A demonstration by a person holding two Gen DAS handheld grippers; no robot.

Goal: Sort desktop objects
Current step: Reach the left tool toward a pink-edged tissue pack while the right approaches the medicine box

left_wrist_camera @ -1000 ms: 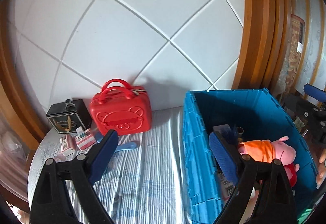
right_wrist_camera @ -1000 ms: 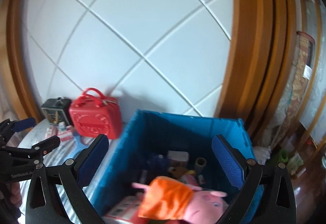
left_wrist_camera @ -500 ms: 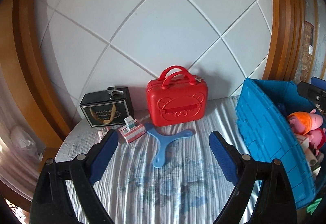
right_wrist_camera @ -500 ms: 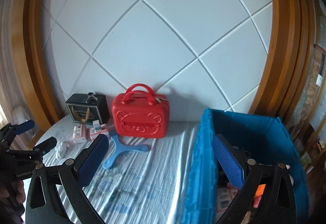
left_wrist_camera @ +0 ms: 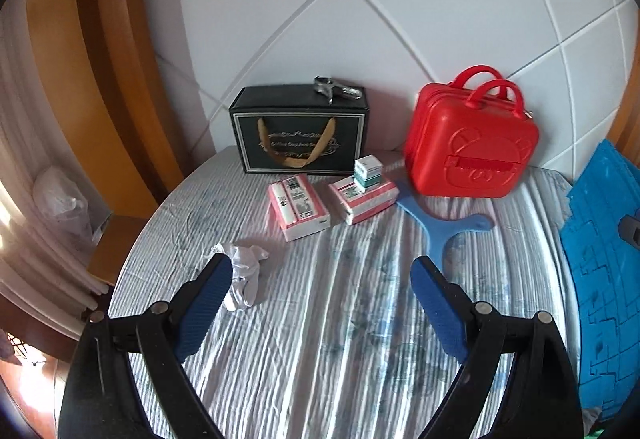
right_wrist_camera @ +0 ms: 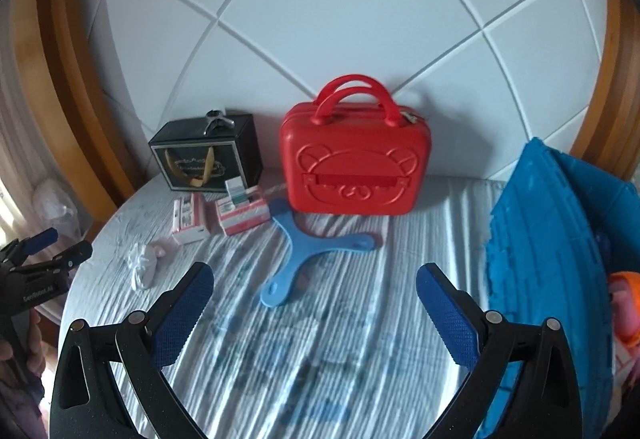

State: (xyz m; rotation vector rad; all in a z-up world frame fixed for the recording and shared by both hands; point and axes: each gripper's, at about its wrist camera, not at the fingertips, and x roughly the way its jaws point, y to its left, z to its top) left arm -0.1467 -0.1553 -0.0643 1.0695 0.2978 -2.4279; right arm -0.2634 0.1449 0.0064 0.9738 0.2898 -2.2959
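Judged from the layout: reaching for the next loose item, nothing picked yet.

Largest first. Blue crate (right_wrist_camera: 560, 259) at the right edge of the striped tablecloth (left_wrist_camera: 320, 339) — an orange-and-pink soft toy (right_wrist_camera: 624, 303) just visible inside, the rest of its contents hidden. Red hard case (right_wrist_camera: 354, 171) upright against the white panelled wall, zipped closed as far as can be seen, contents unknown. Black gift box (left_wrist_camera: 300, 133) to its left, closed, with a small metal clip (left_wrist_camera: 336, 89) lying on top.

Then the loose things, presumably what is left to sort: blue three-armed flat toy (right_wrist_camera: 308, 251) flat on the cloth in front of the case; two pink-and-white cartons (left_wrist_camera: 300, 207) side by side before the black box, a small green-and-white box (left_wrist_camera: 367, 171) perched on the right-hand carton; crumpled white cloth (left_wrist_camera: 244, 275) nearest the left gripper (left_wrist_camera: 320, 303).

Left gripper with jaws spread wide, nothing between the pads. Right gripper (right_wrist_camera: 314, 311) likewise wide apart and empty, aimed roughly at the blue toy.

For doing it well: best to slow before contact — the right-wrist view is blurred; take the flat toy at one arm's edge, low to the cloth, without snagging the fabric; lift the small box off before the carton beneath it.
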